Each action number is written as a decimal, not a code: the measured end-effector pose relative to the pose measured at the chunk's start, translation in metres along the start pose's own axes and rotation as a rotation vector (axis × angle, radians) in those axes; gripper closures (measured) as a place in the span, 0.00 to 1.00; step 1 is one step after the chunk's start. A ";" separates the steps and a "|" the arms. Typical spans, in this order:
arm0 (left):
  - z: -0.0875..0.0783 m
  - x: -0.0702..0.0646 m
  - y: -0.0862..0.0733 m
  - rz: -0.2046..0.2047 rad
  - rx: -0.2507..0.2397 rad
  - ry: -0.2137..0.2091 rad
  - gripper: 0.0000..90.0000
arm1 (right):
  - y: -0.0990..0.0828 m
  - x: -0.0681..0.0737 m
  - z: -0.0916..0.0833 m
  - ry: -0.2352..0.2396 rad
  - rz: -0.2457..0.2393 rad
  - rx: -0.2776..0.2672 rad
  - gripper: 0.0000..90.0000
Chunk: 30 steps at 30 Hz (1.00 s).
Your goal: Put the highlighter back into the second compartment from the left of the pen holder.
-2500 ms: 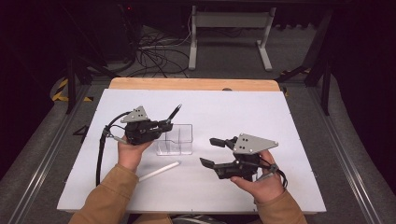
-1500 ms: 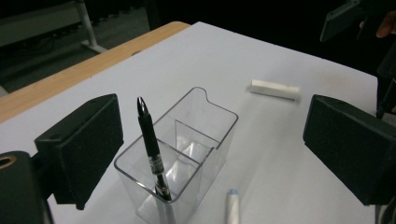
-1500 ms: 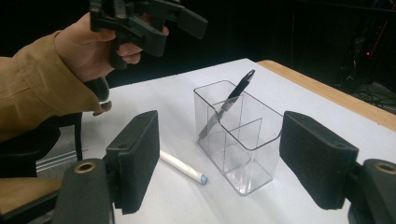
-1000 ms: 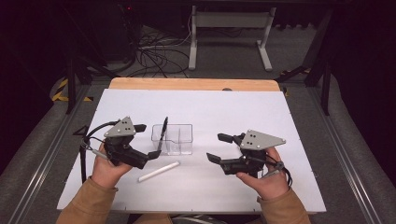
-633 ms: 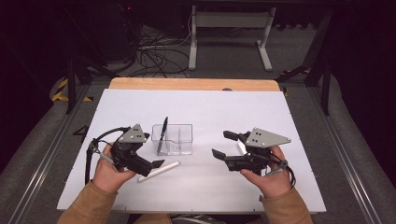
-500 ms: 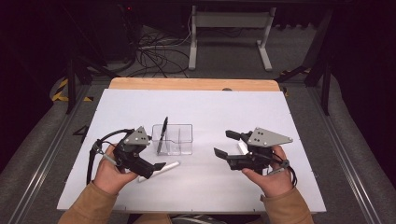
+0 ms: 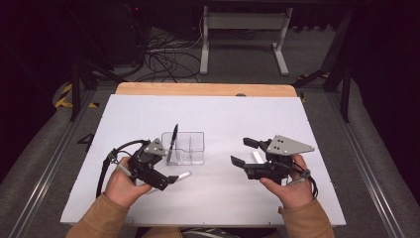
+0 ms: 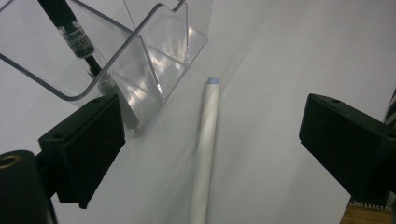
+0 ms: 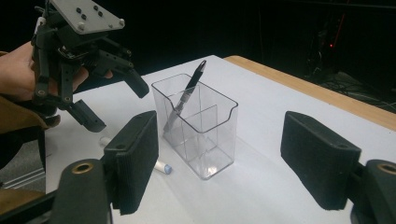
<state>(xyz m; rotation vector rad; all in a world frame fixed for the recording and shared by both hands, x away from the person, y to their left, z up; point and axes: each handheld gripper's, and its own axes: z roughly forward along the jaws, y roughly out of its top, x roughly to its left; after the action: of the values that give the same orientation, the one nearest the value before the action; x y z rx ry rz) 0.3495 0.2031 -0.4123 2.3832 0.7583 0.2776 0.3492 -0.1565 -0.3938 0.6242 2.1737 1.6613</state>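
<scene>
The slim white plastic pen (image 8: 205, 149) was laid flat on the table (image 7: 297, 124), its blue-capped tip pointed toward the clear plastic holder (image 7: 190, 147). It was straddled by the left tool (image 8: 210, 154), whose jaws had just been closing but were held apart, untouched. The right tool (image 9: 219, 158) was held apart, empty.

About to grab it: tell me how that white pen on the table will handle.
The white pen looks round and smooth, so it may roll or slip if nudged. It seems slim, stiff and probably light. Lying flat between the open left tongs, it may need a centred pinch.
</scene>
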 end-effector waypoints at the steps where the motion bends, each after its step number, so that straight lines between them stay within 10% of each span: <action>1: 0.000 0.000 0.000 -0.001 0.000 -0.001 0.09 | 0.000 0.000 0.000 0.000 0.001 0.000 0.32; 30: 0.023 0.002 -0.004 0.014 0.098 -0.022 0.46 | 0.000 0.000 -0.001 0.003 -0.001 -0.004 0.32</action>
<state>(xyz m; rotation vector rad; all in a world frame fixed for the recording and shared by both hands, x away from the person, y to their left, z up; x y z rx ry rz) 0.3580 0.1952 -0.4329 2.4802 0.7612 0.2245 0.3491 -0.1569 -0.3933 0.6202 2.1724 1.6669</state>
